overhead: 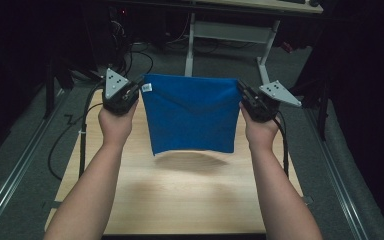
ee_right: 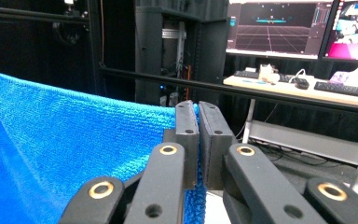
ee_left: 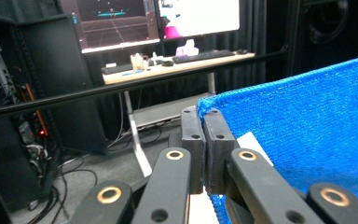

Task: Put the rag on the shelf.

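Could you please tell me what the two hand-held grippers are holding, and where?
A blue cloth, by its top corners: left hand-held gripper on one, right hand-held gripper on the other.

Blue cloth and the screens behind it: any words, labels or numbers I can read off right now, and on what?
No text here can be read.
White tag at the top left corner of the blue cloth, beside the left gripper: print too small to read.
Monitors on the desk behind: graphics and marks, too blurred to read.
Grey plate on the right gripper: holes, no lettering.
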{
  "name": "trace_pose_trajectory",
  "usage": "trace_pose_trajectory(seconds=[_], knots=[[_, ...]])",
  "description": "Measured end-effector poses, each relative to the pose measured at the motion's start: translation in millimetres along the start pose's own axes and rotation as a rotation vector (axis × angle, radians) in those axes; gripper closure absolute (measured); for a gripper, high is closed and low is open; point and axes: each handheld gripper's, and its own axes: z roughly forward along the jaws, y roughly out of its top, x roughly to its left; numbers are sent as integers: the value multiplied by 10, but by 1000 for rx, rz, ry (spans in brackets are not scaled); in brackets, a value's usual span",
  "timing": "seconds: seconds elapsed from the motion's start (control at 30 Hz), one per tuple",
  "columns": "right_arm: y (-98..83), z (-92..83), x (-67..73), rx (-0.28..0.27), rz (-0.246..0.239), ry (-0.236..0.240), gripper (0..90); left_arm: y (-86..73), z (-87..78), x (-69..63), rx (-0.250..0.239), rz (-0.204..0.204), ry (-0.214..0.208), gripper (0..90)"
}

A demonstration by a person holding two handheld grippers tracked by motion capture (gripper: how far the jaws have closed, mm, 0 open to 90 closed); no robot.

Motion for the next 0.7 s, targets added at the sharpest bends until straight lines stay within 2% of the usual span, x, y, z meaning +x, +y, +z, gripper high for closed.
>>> trace_pose_trajectory(seconds=[0.1, 0.27, 0.37, 0.4, 0.43, 0.47, 0.53, 0.63, 0.67, 0.7], knots=[[3, 100, -23, 14, -9, -4, 877, 2, 73, 42, 9, 0, 5, 888], [-68, 331, -91, 66, -22, -13, 877, -74, 292, 127, 74, 16, 15, 887], [-157, 462, -127, 105, -22, -13, 877, -190, 414, 173, 128, 5, 12, 887], [-221, 529, -149, 132, -15, -6, 877, -258, 472, 185, 161, 8, 11, 887], [-221, 529, -149, 132, -15, -6, 877, -258, 472, 185, 161, 8, 11, 887], [-249, 555, -157, 142, -15, -7, 877, -335, 526, 185, 188, 15, 9, 887], [-351, 632, -190, 175, -15, -6, 877, -430, 572, 179, 205, 2, 1, 887], [-465, 683, -238, 206, 9, -3, 877, -563, 622, 155, 247, -2, -13, 887], [-507, 695, -249, 215, 18, -1, 877, -628, 647, 139, 273, 5, -17, 887], [-564, 708, -256, 227, 24, 1, 877, -683, 649, 128, 276, 12, -19, 887]])
